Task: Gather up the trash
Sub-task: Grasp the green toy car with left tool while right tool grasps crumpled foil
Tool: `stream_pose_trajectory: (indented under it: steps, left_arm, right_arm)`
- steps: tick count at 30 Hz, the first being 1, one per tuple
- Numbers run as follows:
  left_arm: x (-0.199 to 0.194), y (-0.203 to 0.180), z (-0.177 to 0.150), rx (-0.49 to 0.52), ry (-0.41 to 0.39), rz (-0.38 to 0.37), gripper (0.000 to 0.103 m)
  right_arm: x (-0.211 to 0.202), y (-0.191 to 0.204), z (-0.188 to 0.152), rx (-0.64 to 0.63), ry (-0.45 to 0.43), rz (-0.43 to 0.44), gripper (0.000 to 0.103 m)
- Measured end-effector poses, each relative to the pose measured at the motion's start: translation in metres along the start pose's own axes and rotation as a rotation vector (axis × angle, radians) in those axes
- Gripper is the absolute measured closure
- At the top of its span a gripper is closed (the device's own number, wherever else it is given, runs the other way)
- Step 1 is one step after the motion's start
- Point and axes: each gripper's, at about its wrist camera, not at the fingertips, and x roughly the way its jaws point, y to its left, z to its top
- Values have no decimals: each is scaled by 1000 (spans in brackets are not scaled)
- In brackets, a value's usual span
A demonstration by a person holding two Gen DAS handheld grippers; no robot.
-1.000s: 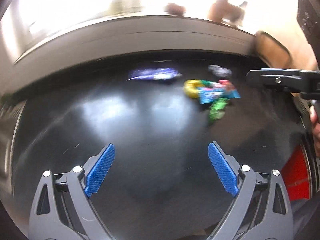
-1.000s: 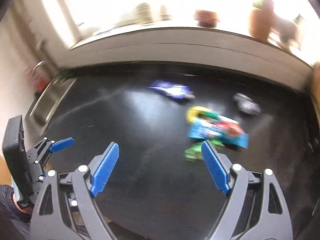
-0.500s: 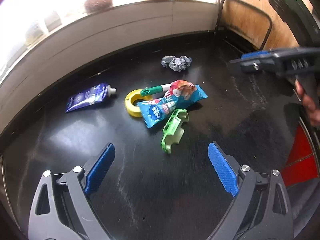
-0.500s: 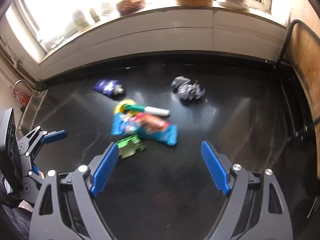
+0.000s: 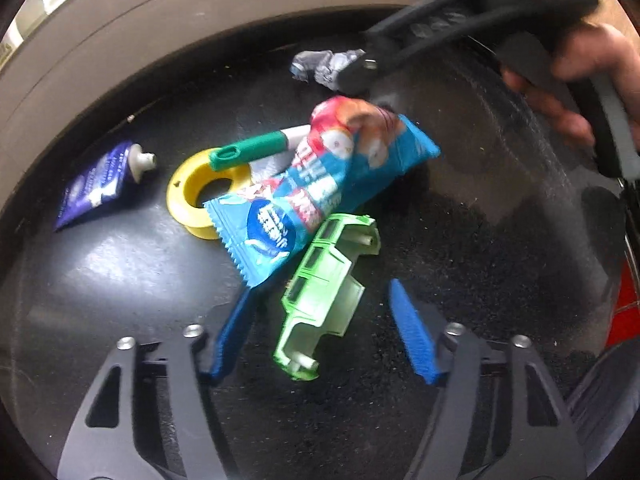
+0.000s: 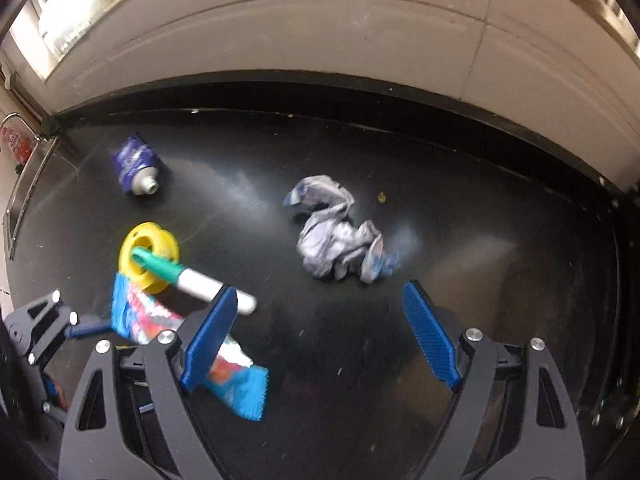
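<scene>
Green toy car shell (image 5: 324,292) between left tongs (image 5: 324,326), just been closing, pads untouched. Right tongs (image 6: 316,340) wide, crumpled paper (image 6: 340,236) at twelve o'clock.

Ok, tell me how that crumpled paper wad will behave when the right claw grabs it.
The crumpled paper wad looks loosely balled, so it will probably squash and feel very light. Its creased, irregular surface should grip well; on the glossy black counter it may skid if nudged.

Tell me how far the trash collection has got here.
Nothing looks collected yet: the blue wrapper, crumpled paper, squeezed tube, marker, yellow ring and green toy car shell all lie on the black counter. The left gripper, jaws just closing, straddles the shell; the right gripper is open, holding nothing.
</scene>
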Motion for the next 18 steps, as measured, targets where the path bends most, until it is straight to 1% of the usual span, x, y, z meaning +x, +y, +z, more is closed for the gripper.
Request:
stream_pose_trajectory:
  steps: [1, 2, 3, 4, 5, 6, 7, 8, 10, 12, 15, 18]
  left_arm:
    - [0, -1, 0, 3, -2, 5, 48]
    - [0, -2, 1, 6, -3, 4, 56]
    - [0, -4, 1, 11, -3, 5, 60]
    - [-1, -5, 1, 12, -1, 6, 68]
    - [-1, -5, 1, 8, 2, 2, 70]
    - [-2, -5, 1, 1, 2, -5, 75]
    - [-2, -3, 2, -2, 5, -11, 82]
    - [-3, -3, 2, -6, 14, -16, 82]
    - [-8, -3, 0, -8, 12, -32, 83]
    - [-13, -4, -3, -4, 9, -26, 83]
    - [-28, -2, -5, -19, -14, -7, 83]
    - [-44, 2, -10, -49, -39, 7, 83]
  right_arm:
    - [6, -3, 3, 4, 6, 2, 21]
    - [9, -4, 5, 4, 10, 7, 21]
    - [13, -6, 7, 2, 15, 8, 21]
    - [16, -7, 9, -2, 17, 4, 23]
    - [19, -8, 11, -8, 20, 5, 29]
    - [22, -8, 13, -14, 31, 8, 35]
    - [22, -7, 13, -28, 25, -9, 48]
    - [22, -5, 14, -37, 23, -4, 61]
    - [22, -2, 13, -43, 25, 8, 63]
    - [13, 5, 8, -55, 7, -8, 65]
    - [-4, 15, 0, -53, -19, -4, 65]
    - [-32, 29, -11, -54, -55, -5, 65]
